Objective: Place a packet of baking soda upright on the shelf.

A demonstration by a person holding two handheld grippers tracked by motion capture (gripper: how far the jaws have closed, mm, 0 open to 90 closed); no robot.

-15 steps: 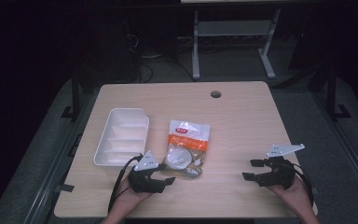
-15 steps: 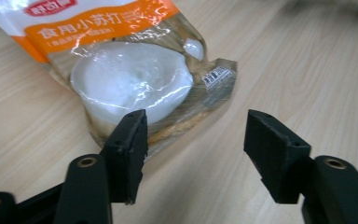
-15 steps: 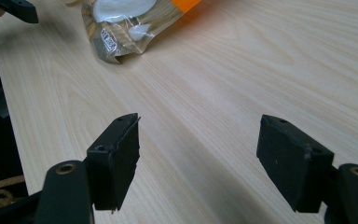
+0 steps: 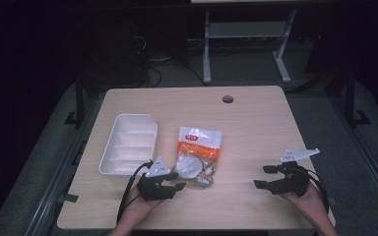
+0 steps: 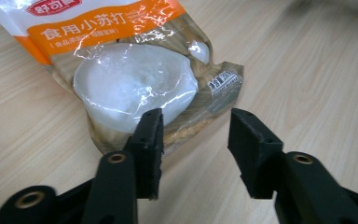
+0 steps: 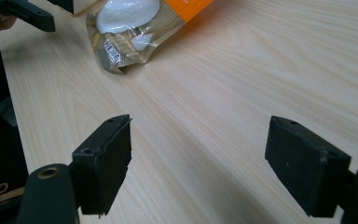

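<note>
Nearest the person, the left gripper (image 4: pixel 177 181) sat low on the bench (image 4: pixel 256 123), its jaws parted and pressing on nothing, its tips just at the near end of the pouch (image 4: pixel 197 157). From the left gripper view, one jaw stood in front of the pouch's near edge and the other over bare wood beside the near corner; whether either touched the film I could not tell. The right gripper (image 4: pixel 265 176) rested well apart to the right, jaws released and wide, with only wood grain between them in the right gripper view, and the pouch (image 6: pixel 126 28) lay farther off up the bench.

The pouch (image 5: pixel 130 70) was a clear plastic bag with an orange band across it. White Chinese characters ran along that band, reading 食用小苏打, with a smaller line in brackets under them too fine to read. A red label with white characters sat on the white top strip, also too small to make out. A barcode panel was printed near the bottom corner. Inside lay a lump of white powder, settled towards the near end.

It lay flat, its long axis running away from the person, the top seal pointing to the far edge.

Beside it to the left, a white tray (image 4: pixel 109 152) with divided compartments stood lengthwise the same way, just apart from the pouch
</note>
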